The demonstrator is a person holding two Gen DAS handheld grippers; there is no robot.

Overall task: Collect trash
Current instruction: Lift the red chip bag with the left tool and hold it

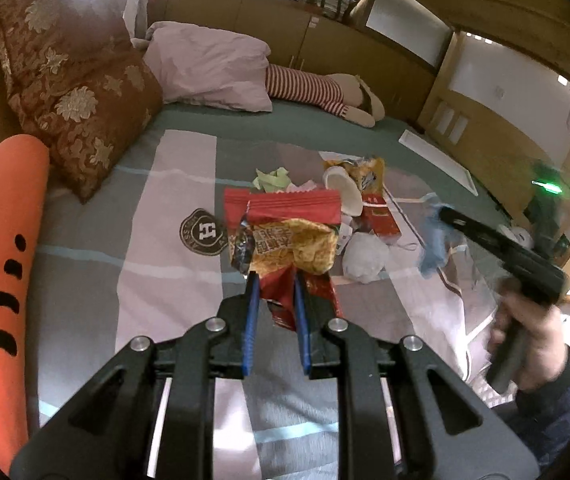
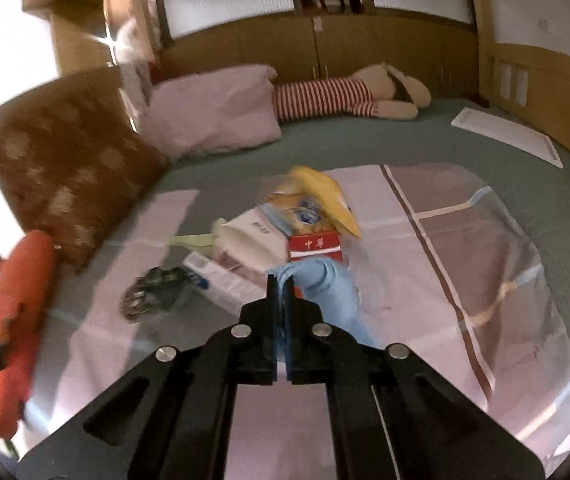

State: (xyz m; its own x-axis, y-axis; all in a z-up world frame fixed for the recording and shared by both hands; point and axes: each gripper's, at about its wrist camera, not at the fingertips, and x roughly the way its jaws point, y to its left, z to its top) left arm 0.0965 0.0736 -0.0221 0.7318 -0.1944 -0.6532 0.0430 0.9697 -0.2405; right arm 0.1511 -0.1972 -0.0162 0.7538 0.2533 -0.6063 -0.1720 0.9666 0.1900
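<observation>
Looking from the left side first, I see an orange carrot-shaped cushion (image 1: 3, 240) at the edge of the bed (image 1: 85, 280), and next to it a brown flowered pillow (image 1: 77, 92). Behind them lies a pale pink pillow (image 1: 209, 66), and a plush toy in a red-striped shirt (image 1: 325, 90) rests near the wooden wall.

My left hand-held gripper (image 1: 275, 280) is clenched on a crumpled red and yellow snack wrapper (image 1: 285, 236), which it holds above the striped bed cover. The blue pads press on the lower part of this wrapper.

Behind the wrapper, near the middle of the bed, the rest of the trash lies in a small heap: a green paper scrap (image 1: 273, 178), a white paper cup (image 1: 343, 192) on its side, a red cigarette box (image 1: 381, 216) and a white crumpled ball (image 1: 365, 256). A yellow snack bag (image 2: 325, 196) lies at the far side of the heap.

More to the right, my right hand-held gripper (image 2: 281, 284) is closed tight on a light blue piece (image 2: 325, 284), soft like cloth or a glove; I cannot tell which. It hangs from the jaws in front of the cigarette box. The person's right hand (image 1: 533, 344), with a dark sleeve, holds this gripper's handle. A clear plastic sheet (image 2: 485, 260) is spread on the bed at the right.
</observation>
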